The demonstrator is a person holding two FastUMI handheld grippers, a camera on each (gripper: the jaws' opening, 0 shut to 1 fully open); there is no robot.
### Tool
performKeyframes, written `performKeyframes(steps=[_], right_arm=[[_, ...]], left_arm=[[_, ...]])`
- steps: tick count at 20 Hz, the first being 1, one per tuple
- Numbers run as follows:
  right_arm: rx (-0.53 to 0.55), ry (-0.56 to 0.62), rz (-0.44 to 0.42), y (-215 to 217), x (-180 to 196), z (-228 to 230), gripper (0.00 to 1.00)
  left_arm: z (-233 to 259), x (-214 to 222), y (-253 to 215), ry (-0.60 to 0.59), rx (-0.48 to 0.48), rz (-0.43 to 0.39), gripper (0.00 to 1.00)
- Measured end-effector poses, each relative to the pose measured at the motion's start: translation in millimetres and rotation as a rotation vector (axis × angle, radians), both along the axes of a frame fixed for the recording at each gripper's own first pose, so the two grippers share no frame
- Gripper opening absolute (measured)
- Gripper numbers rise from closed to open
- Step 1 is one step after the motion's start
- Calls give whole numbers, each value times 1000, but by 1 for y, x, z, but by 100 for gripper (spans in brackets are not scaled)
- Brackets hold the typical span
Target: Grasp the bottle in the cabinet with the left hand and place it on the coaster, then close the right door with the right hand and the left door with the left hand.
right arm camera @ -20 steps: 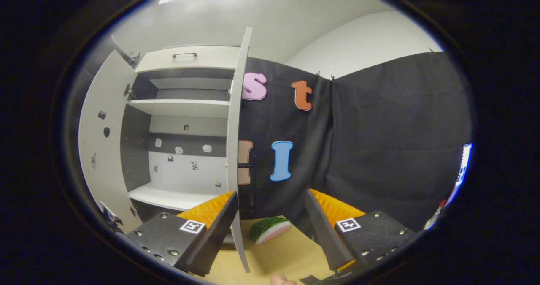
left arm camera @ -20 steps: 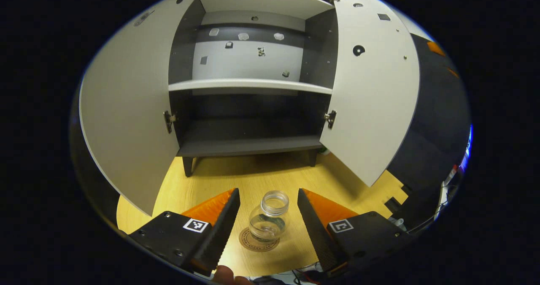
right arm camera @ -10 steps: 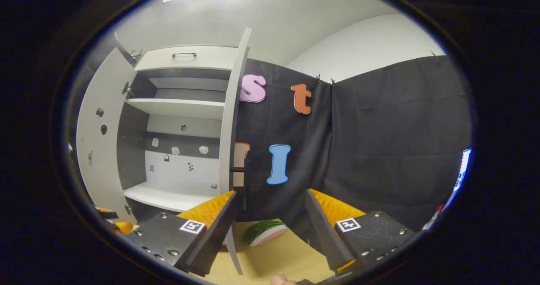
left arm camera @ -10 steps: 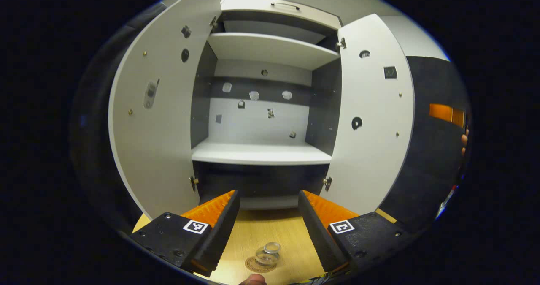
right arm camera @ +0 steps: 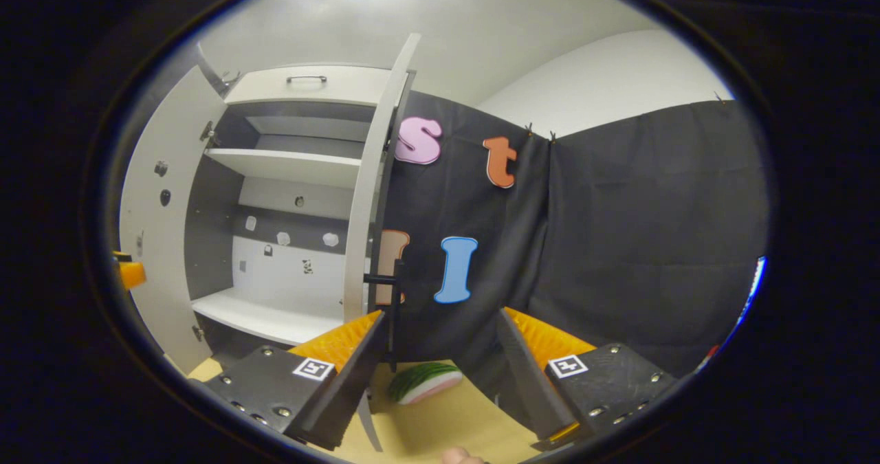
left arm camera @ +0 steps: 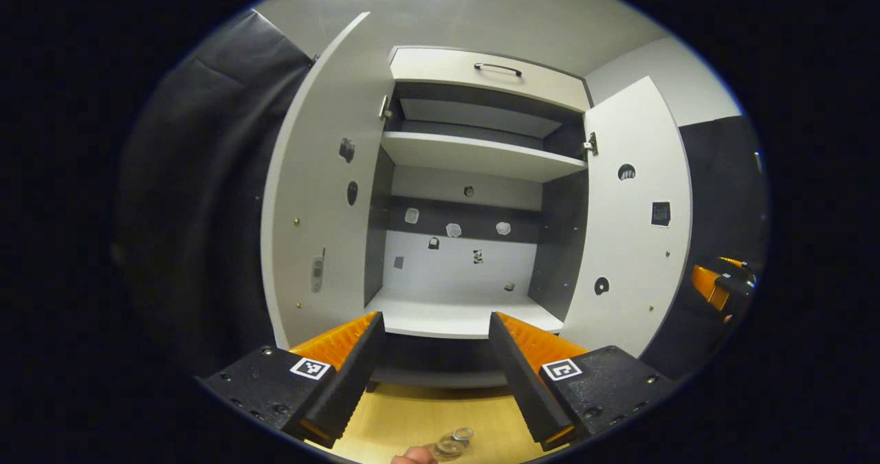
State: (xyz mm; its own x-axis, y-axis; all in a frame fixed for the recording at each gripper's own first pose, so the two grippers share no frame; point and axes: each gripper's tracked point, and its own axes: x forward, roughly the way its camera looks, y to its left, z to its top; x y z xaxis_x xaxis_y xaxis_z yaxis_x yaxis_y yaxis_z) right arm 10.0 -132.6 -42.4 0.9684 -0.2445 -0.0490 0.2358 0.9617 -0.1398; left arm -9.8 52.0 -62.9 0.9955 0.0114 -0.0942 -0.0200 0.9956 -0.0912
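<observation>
In the left gripper view the clear bottle (left arm camera: 455,442) stands on the round coaster (left arm camera: 443,452) at the very bottom edge, well below my open left gripper (left arm camera: 432,374), whose jaws hold nothing. Ahead, the white cabinet (left arm camera: 474,155) has both doors swung out: the left door (left arm camera: 323,203) and the right door (left arm camera: 636,230). In the right gripper view my open right gripper (right arm camera: 440,374) is empty, and the right door (right arm camera: 368,196) stands edge-on just past its left finger (right arm camera: 344,374), with a dark handle bar (right arm camera: 393,299) on it. The left door (right arm camera: 161,230) is at the far left.
A watermelon-slice toy (right arm camera: 421,381) lies on the wooden table (right arm camera: 447,423) between the right gripper's fingers. An orange part of the other gripper (left arm camera: 711,286) appears at the right of the left gripper view, and likewise an orange part (right arm camera: 127,271) at the left edge of the right gripper view.
My left gripper has lifted away from the bottle, which stays on the coaster and has dropped to the view's bottom edge. The right gripper has shifted slightly; the right door's edge now sits closer to its left finger.
</observation>
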Motion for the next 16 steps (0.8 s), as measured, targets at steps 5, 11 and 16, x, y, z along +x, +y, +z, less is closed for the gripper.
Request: performKeyframes(steps=[5, 11, 16], right_arm=[[6, 16, 21, 3, 10, -6, 96], [14, 40, 47, 10, 18, -14, 97], [4, 42, 105, 26, 20, -11, 95]], left_arm=[[17, -15, 21, -30, 27, 62, 96], [19, -25, 51, -30, 26, 149, 96], [10, -35, 69, -3, 23, 198, 96]])
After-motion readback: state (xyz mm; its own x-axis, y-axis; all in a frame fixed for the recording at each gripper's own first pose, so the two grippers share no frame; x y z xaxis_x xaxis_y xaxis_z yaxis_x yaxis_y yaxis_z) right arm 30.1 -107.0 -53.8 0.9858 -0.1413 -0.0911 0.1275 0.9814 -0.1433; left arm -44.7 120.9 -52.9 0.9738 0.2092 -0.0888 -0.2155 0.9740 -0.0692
